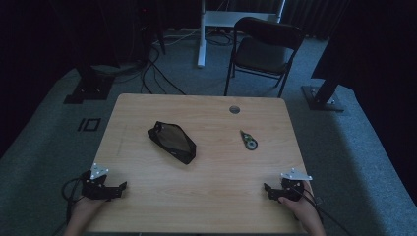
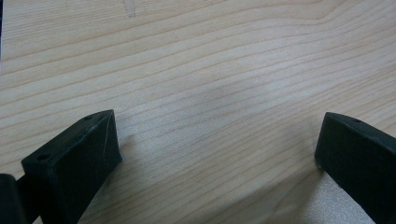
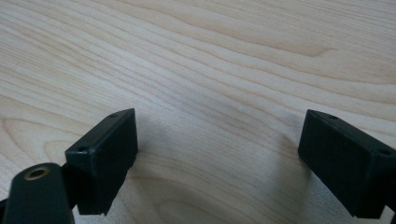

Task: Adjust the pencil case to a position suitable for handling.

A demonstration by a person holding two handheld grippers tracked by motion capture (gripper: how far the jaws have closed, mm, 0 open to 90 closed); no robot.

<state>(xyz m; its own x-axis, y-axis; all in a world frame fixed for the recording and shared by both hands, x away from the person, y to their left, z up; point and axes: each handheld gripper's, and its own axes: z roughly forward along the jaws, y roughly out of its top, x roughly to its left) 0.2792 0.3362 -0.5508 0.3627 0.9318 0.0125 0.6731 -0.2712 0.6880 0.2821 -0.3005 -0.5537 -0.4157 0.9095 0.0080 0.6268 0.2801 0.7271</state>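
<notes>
A black zippered pouch (image 1: 172,141) lies near the middle of the wooden table (image 1: 206,196). To its right lies a small green and grey correction-tape dispenser (image 1: 249,140). My left gripper (image 1: 120,189) rests at the table's front left corner, held by a hand. It is open, with bare wood between its jaws (image 2: 217,140). My right gripper (image 1: 268,189) rests at the front right corner and points left. It is also open over bare wood (image 3: 219,142). Both grippers are far from the pouch and the dispenser.
A round cable hole (image 1: 234,109) sits near the table's far edge. Behind the table stand a black folding chair (image 1: 263,49), a white desk leg (image 1: 201,34) and dark stands with cables on the grey carpet.
</notes>
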